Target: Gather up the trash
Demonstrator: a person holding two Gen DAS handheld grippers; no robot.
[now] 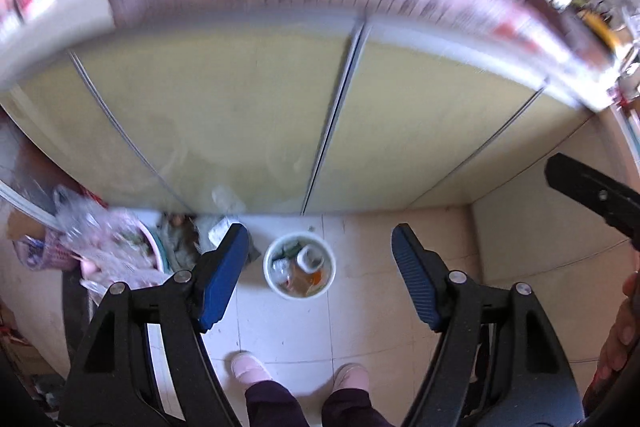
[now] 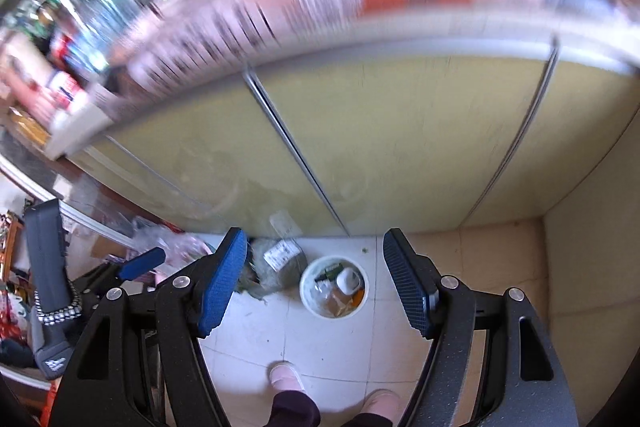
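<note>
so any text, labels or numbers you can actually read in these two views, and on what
None can be read.
White label on the grey bag beside the white bin: printed lines, too small.
Packages on the counter top: motion-blurred.
Items inside the bin: no legible print.

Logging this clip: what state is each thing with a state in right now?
left gripper: open, empty
right gripper: open, empty
white bin: upright on the floor, partly filled with trash
cabinet doors: shut
</note>
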